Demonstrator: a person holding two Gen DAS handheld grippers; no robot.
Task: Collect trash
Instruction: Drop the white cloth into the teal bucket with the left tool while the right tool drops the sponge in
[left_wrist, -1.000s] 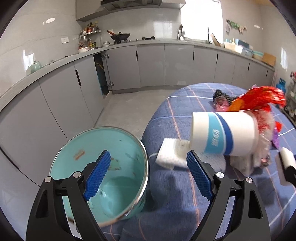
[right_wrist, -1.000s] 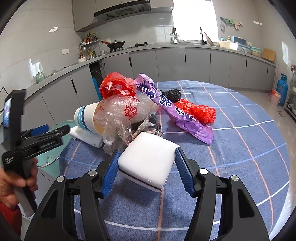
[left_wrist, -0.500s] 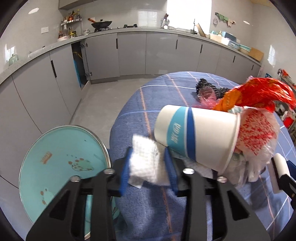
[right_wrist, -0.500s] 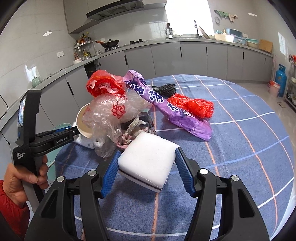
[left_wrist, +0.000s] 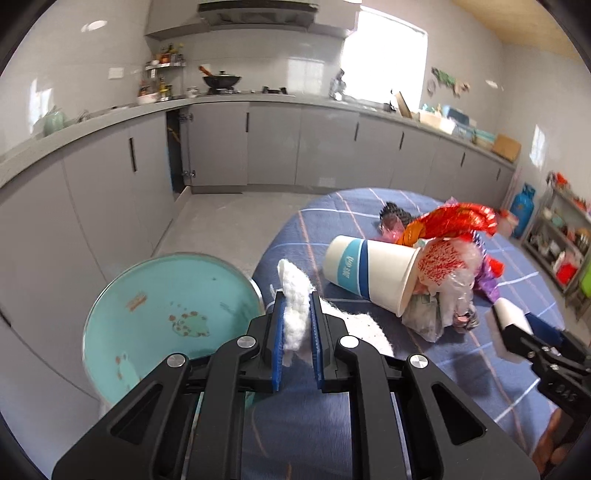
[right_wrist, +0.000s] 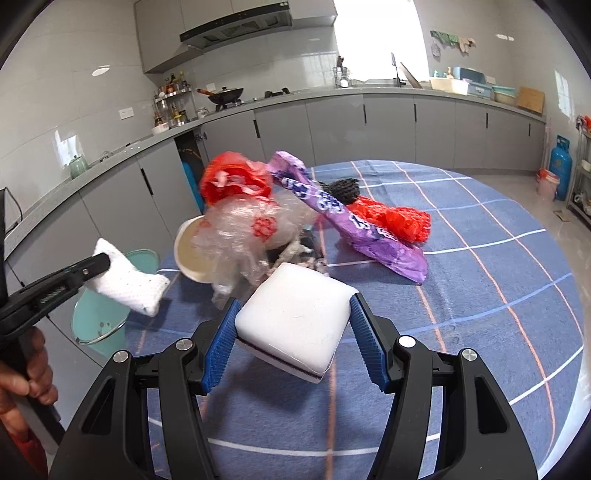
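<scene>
Change: left gripper (left_wrist: 297, 328) went from wide open over the teal bin to clamped on the white mesh wad (left_wrist: 295, 310); jaws had just been closing with the wad between them, and the wad came up off the cloth.
Left gripper: clenched on the wad, blue pads pressing both sides. Wad squeezed thin between them, loose end trailing toward the table.
Wad, right view: hung in the air past the table's left edge, above the teal bin (right_wrist: 99, 314), apart from the cloth.
Right gripper: right gripper (right_wrist: 293, 328) grasped a white sponge block (right_wrist: 295, 317), pads against its two sides, dark layer on its underside. No change across the frames.
Bin: teal, round, metal rim, standing on the floor just off the table's left edge; rust-coloured specks inside (left_wrist: 173, 314).
Table: round, blue plaid cloth (right_wrist: 461, 258).
Trash pile: toward the left edge of the tabletop, beyond the sponge.
Paper cup: white with blue band (left_wrist: 369, 273), on its side, mouth toward the pile, clear crumpled plastic with red print (right_wrist: 243, 236) stuffed at its mouth.
Red bag: red plastic bag (right_wrist: 232, 179) on top of the pile.
Purple wrapper: long purple wrapper (right_wrist: 351, 221) lay from the pile toward the table centre.
Red mesh: red net (right_wrist: 395, 221) touching the wrapper's far side.
Black mesh: black net (right_wrist: 343, 190) behind it.
Person: hand (right_wrist: 26, 369) on the left gripper's handle, at the left of the right view.
</scene>
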